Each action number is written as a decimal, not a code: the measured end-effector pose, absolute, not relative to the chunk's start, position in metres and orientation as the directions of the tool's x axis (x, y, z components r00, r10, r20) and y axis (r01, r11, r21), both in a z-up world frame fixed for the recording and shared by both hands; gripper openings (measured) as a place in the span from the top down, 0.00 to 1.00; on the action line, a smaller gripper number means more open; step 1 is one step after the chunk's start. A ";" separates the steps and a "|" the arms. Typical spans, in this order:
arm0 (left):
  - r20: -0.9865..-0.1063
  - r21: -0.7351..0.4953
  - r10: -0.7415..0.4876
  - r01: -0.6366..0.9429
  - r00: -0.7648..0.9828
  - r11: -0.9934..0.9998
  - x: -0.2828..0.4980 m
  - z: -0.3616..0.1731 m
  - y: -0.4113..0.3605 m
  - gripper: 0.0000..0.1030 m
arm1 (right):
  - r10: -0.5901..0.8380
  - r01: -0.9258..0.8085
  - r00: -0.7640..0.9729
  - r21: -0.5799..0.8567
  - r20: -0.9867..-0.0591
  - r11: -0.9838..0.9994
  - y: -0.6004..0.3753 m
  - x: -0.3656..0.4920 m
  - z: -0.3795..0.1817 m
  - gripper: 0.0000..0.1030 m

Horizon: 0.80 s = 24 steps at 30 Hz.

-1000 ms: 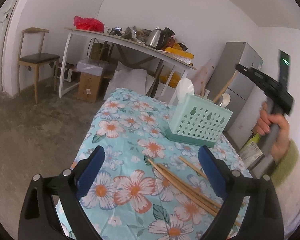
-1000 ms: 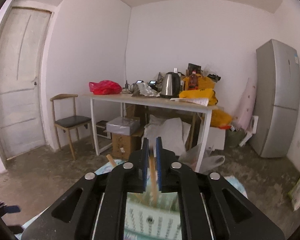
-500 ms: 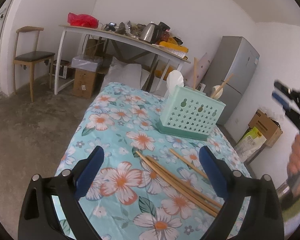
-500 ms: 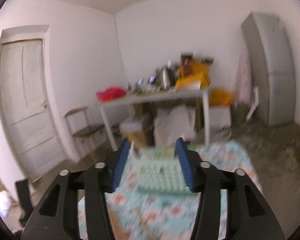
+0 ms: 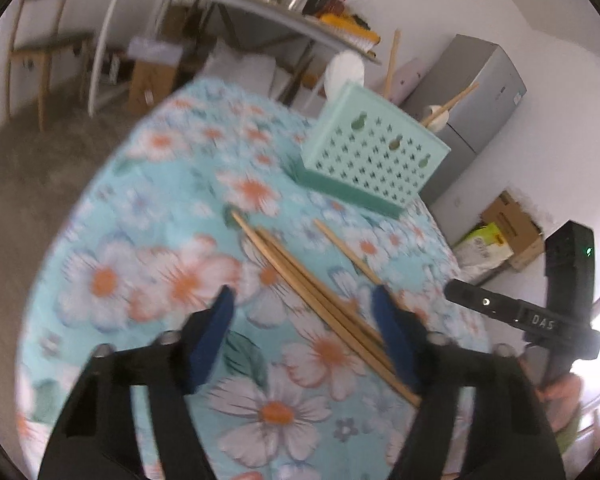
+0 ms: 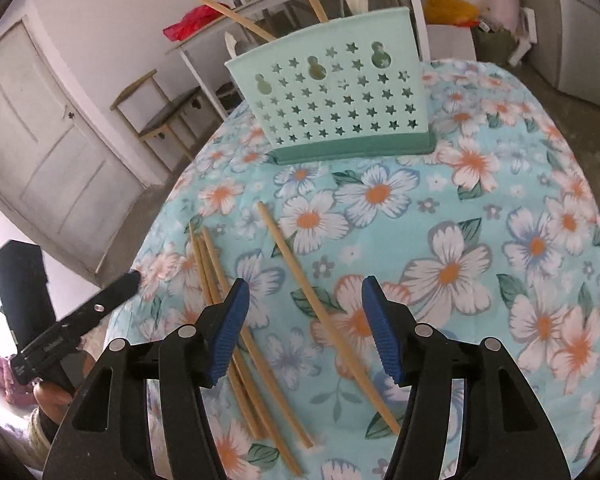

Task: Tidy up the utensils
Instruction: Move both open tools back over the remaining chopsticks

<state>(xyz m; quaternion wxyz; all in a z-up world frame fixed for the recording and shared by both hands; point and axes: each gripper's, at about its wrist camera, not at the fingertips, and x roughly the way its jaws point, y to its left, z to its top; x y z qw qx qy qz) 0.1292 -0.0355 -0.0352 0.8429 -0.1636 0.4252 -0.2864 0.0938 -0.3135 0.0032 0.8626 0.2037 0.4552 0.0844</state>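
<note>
chopsticks lie mid-cloth, clear floral cloth rightward.

**Q:** Where is each camera mounted, and which way does it face?

**A:** Each sits on its own gripper, looking forward and down along the jaws at the floral-covered counter, close above it.

**Q:** What do the views share?

**A:** Both cover the loose chopsticks and the green utensil basket beyond. The left view catches the right gripper at its right edge; the right view catches the left gripper at lower left.
</note>
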 end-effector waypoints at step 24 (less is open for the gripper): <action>-0.595 -0.784 -0.739 -0.030 0.317 0.619 0.152 -0.082 -0.009 1.00 | 0.362 0.050 0.564 0.469 -0.742 0.882 -0.330 0.083 -0.007 0.46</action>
